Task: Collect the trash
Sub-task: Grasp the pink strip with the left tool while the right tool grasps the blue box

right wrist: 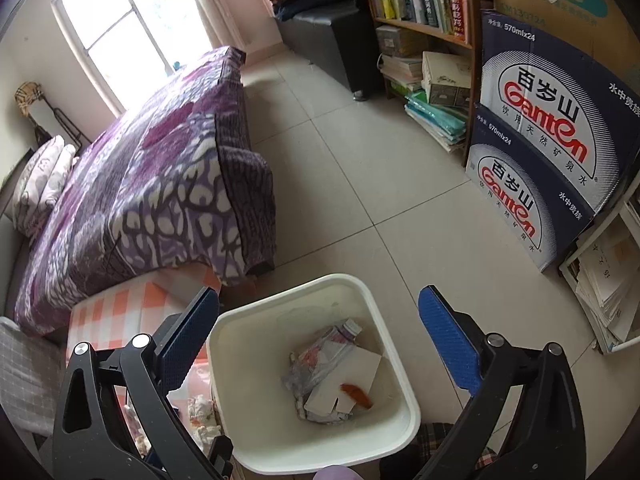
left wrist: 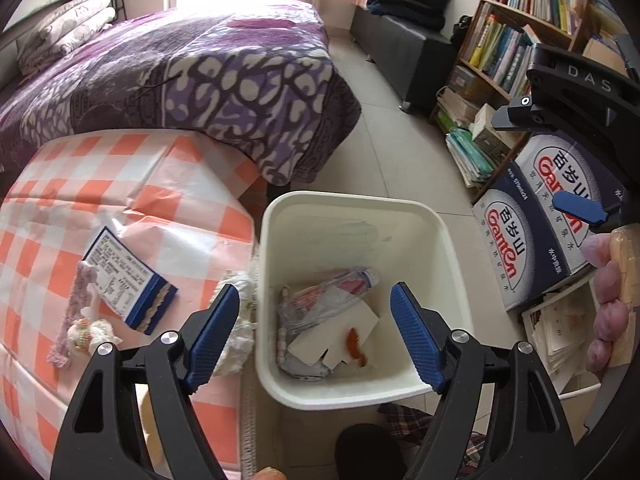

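A white bin (left wrist: 352, 208) stands on the floor beside a table with an orange-and-white checked cloth (left wrist: 120, 184). In the bin lie a crushed plastic bottle (left wrist: 332, 292), a white card piece (left wrist: 344, 332) and an orange scrap (left wrist: 354, 340). My left gripper (left wrist: 315, 290) hangs open over the bin with nothing between its pads. My right gripper (right wrist: 320, 294) is open above the same bin (right wrist: 296, 292), also empty. A blue-and-white carton (left wrist: 128, 280), a crumpled tissue (left wrist: 240, 320) and a pink knitted piece (left wrist: 80, 308) lie on the cloth.
A bed with a purple blanket (left wrist: 200, 80) stands behind the table. Blue water cartons (right wrist: 540, 140), a bookshelf (right wrist: 420, 0) and a paper stack (right wrist: 608, 280) line the right side. Tiled floor (right wrist: 360, 160) lies between them. A hand (left wrist: 608, 300) shows at the right edge.
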Demonstrator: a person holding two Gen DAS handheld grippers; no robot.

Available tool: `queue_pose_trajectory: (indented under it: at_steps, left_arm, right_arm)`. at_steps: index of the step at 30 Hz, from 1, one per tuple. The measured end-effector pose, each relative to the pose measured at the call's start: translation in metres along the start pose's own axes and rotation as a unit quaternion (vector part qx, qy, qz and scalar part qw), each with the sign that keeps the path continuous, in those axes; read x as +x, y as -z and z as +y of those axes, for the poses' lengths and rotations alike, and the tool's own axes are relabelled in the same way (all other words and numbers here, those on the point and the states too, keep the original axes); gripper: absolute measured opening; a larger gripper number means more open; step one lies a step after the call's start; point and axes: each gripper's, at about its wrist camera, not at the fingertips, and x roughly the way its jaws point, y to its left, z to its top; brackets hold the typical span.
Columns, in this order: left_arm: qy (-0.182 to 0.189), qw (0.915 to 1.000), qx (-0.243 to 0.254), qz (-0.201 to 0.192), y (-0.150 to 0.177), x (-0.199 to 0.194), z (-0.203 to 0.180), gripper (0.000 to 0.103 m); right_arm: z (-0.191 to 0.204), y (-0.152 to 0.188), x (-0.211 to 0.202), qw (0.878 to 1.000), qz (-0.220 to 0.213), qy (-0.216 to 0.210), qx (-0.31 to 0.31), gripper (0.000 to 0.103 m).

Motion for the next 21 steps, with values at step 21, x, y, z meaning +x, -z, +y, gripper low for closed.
queue_pose_trajectory:
  at_steps: [21]
  left_arm:
    - [-0.125,0.9871,-0.052,0.086,0.015,0.011,0.144,0.079]
  right_arm:
    - [0.101,0.048,0.037,0.991,0.067,-0.009,-0.117,0.096]
